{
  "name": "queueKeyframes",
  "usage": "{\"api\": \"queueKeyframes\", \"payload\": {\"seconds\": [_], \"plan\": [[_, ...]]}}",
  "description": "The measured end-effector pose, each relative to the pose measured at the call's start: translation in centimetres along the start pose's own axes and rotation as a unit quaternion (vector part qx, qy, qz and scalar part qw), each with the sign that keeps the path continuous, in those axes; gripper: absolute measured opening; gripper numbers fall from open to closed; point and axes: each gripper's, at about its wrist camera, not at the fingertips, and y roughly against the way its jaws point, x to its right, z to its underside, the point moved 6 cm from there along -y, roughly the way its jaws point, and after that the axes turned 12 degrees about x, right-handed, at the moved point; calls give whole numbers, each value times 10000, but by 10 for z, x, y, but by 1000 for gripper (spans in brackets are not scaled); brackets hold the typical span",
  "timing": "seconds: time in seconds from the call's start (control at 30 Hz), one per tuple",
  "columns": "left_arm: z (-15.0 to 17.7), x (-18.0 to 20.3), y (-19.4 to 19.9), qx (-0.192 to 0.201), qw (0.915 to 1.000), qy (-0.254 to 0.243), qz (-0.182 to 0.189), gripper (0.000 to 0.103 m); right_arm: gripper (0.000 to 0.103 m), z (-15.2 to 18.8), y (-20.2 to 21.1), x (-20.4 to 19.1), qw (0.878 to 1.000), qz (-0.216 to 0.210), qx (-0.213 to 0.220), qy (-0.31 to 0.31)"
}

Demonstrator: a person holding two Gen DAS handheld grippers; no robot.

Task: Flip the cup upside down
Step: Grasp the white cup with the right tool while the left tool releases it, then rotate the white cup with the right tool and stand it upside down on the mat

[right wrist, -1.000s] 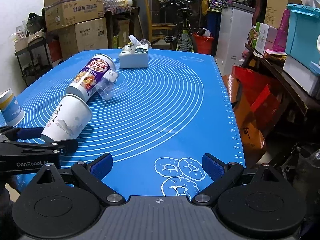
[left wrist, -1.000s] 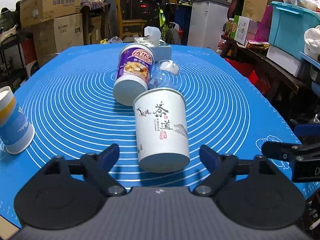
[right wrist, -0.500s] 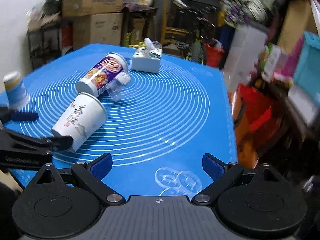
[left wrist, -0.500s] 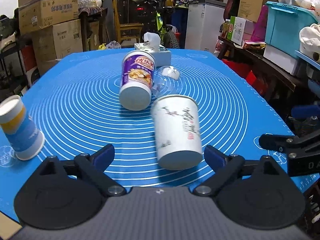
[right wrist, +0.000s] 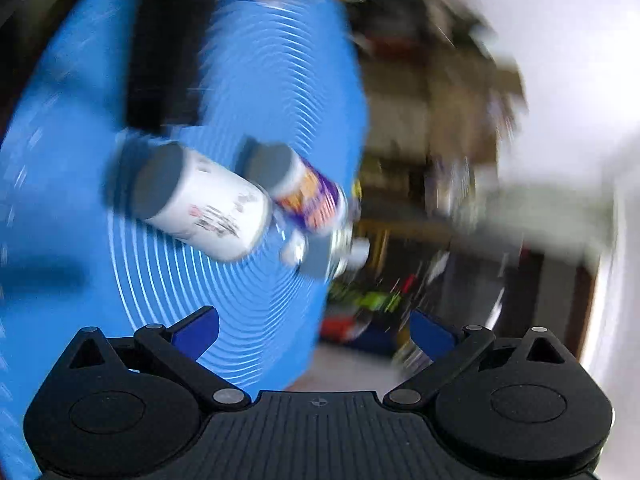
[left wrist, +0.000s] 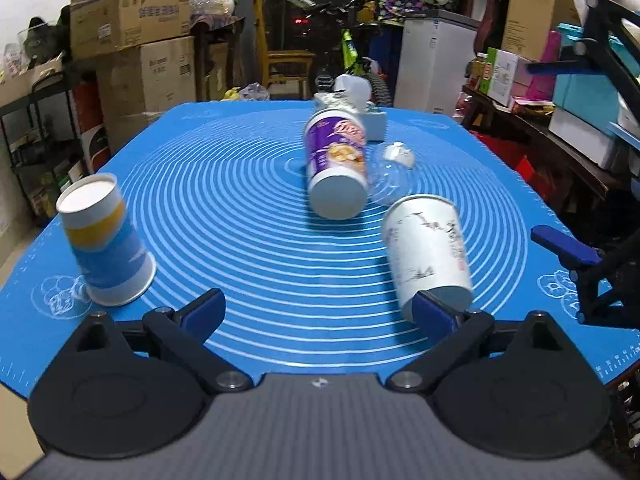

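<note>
A white paper cup with black calligraphy lies on its side on the blue mat, its base toward me. My left gripper is open and empty; the cup's base sits just behind its right fingertip. A purple printed cup lies on its side farther back. A blue and yellow cup stands upside down at the left. My right gripper is open and empty; its view is rolled sideways and blurred, showing the white cup and the purple cup.
A clear plastic cup lies beside the purple cup. A tissue box stands at the mat's far edge. The right gripper's fingers show at the mat's right edge. Boxes, shelves and a bicycle surround the table.
My left gripper has shifted left, so the white cup now sits by its right fingertip and the upside-down cup is nearer. My right gripper has rolled sharply sideways and its view has blurred.
</note>
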Motion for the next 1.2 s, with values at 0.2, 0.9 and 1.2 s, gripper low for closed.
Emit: {"api": "queueKeyframes", "payload": {"seconds": [0.2, 0.9, 1.2], "plan": [[6, -7, -4, -109, 9995, -230, -182, 99, 101, -16, -16, -34, 9703, -353, 541, 2331], [15, -37, -11, -255, 9992, -63, -300, 99, 61, -26, -79, -70, 9387, -1281, 957, 3054], [9, -34, -9, -142, 9997, 0, -218, 99, 62, -23, -76, 8, 9875, -1103, 635, -931]]}}
